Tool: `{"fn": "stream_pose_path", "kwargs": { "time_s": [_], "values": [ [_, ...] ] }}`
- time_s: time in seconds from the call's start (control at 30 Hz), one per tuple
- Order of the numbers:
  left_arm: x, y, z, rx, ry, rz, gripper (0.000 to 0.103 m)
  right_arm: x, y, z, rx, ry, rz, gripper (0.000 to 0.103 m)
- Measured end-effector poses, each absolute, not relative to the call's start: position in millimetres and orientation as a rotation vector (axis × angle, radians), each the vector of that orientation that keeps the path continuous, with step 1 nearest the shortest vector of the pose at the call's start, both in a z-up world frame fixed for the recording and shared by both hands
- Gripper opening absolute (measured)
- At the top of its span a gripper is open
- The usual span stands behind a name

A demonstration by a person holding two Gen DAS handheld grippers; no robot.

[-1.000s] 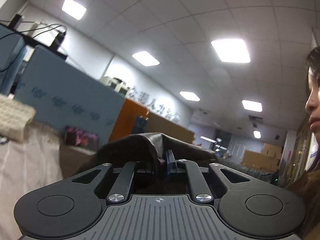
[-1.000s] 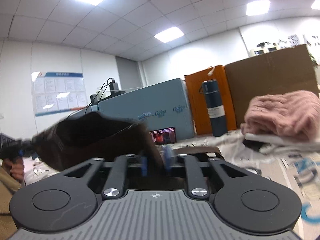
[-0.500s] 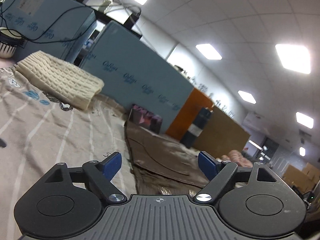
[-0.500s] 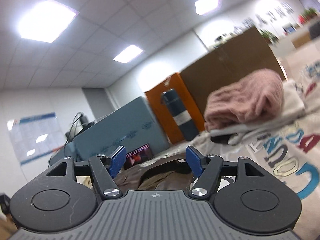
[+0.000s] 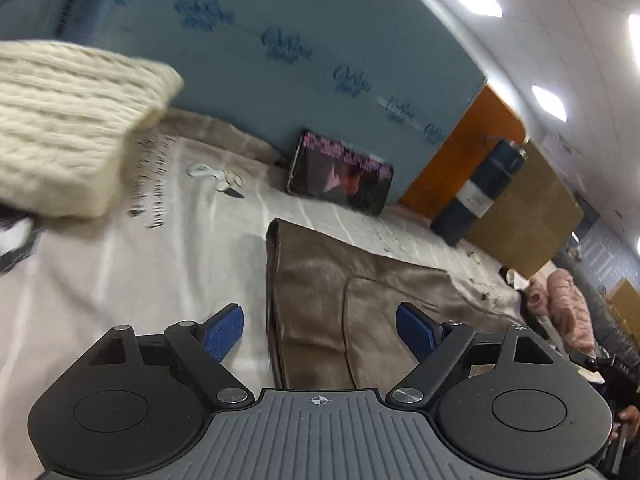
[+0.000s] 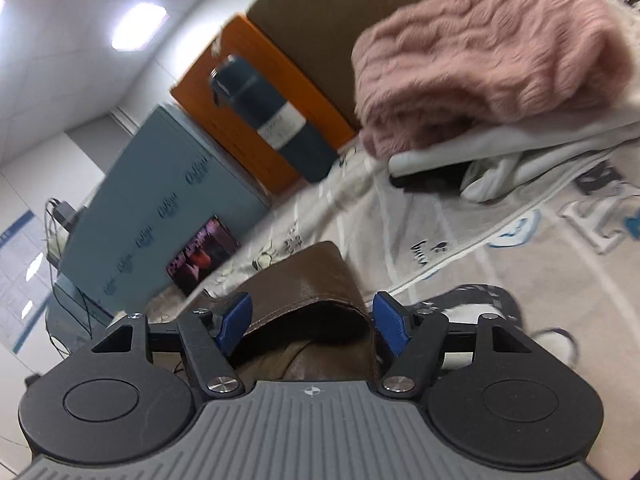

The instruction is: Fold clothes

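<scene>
Where blue script repeats, the box [image 5: 280,60] print stays unreadable.

Cream knitted garment [image 5: 68,128]: motion-blurred, cut off by the left edge. Brown garment [image 5: 360,312]: near part hidden beneath the left gripper's body; in the right wrist view its near end [image 6: 308,312] likewise passes under the housing (contact with the blue pads cannot be told). Pink knitted garment [image 6: 488,52]: blurred, cut by the right edge. Printing on the table cover [image 5: 152,184]: smeared, illegible. Phone screen [image 5: 340,176]: content indistinct. Small objects [image 5: 218,176] beside it: too small to identify. Bottle label [image 6: 280,128]: unreadable.
</scene>
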State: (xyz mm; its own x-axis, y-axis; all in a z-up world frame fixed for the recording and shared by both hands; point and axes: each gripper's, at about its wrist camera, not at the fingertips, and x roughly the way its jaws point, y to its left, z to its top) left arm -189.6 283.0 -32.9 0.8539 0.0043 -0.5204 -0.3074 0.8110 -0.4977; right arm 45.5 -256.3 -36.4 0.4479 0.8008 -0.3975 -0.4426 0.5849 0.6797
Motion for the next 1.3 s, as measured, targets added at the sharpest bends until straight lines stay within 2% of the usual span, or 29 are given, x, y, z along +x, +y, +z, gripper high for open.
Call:
{"fn": "stream_pose_path", "kwargs": {
  "time_s": [0.13,0.23,0.33,0.37,0.43,0.47,0.57,0.77,0.87,0.97,1.03,1.1,1.17,1.23,1.3],
  "values": [
    [-162.2,287.5,-35.6,-0.571,0.540,0.141,0.089,57.1,-234.3,-38.0,0.482,0.837,0.802,0.060],
    [-150.0,285.2,-40.3,-0.562,0.508,0.126,0.095,61.2,-220.0,-39.1,0.437,0.839,0.793,0.048],
    [-142.2,269.2,-40.0,-0.456,0.511,0.128,0.091,61.5,-209.7,-38.9,0.380,0.818,0.795,0.031],
    [-140.9,264.8,-38.6,-0.421,0.519,0.140,0.068,60.0,-206.7,-38.5,0.355,0.806,0.800,0.025],
    [-139.3,257.8,-35.0,-0.363,0.535,0.166,0.027,55.7,-200.4,-35.6,0.296,0.773,0.802,0.020],
    [-141.3,255.5,-33.6,-0.346,0.526,0.159,0.016,52.9,-197.0,-33.1,0.262,0.750,0.800,0.017],
    [-150.9,244.6,-24.8,-0.268,0.479,0.184,0.005,45.6,-184.8,-22.9,0.179,0.679,0.789,0.012],
    [-180.2,241.2,8.6,-0.162,0.320,0.319,0.004,42.5,-149.5,6.9,0.070,0.544,0.809,0.009],
    [-188.9,252.7,12.7,-0.153,0.314,0.392,0.004,49.3,-118.4,18.6,0.029,0.502,0.834,0.009],
    [-185.0,267.3,0.9,-0.161,0.392,0.443,0.005,64.9,-84.0,14.8,-0.028,0.539,0.839,0.009],
    [-180.3,277.9,-10.9,-0.181,0.447,0.461,0.012,73.4,-67.0,4.9,-0.066,0.579,0.822,0.012],
    [-179.4,289.9,-19.3,-0.250,0.461,0.461,0.018,79.4,-62.2,-5.1,-0.084,0.604,0.787,0.026],
    [-181.4,299.2,-22.1,-0.309,0.460,0.470,0.032,83.4,-61.6,-11.8,-0.127,0.602,0.742,0.054],
    [-187.7,305.5,-21.4,-0.355,0.440,0.479,0.043,83.2,-62.2,-15.3,-0.189,0.580,0.702,0.068],
    [-198.7,306.7,-14.5,-0.379,0.381,0.484,0.055,81.6,-67.8,-10.8,-0.201,0.574,0.695,0.070]
  ]
}}
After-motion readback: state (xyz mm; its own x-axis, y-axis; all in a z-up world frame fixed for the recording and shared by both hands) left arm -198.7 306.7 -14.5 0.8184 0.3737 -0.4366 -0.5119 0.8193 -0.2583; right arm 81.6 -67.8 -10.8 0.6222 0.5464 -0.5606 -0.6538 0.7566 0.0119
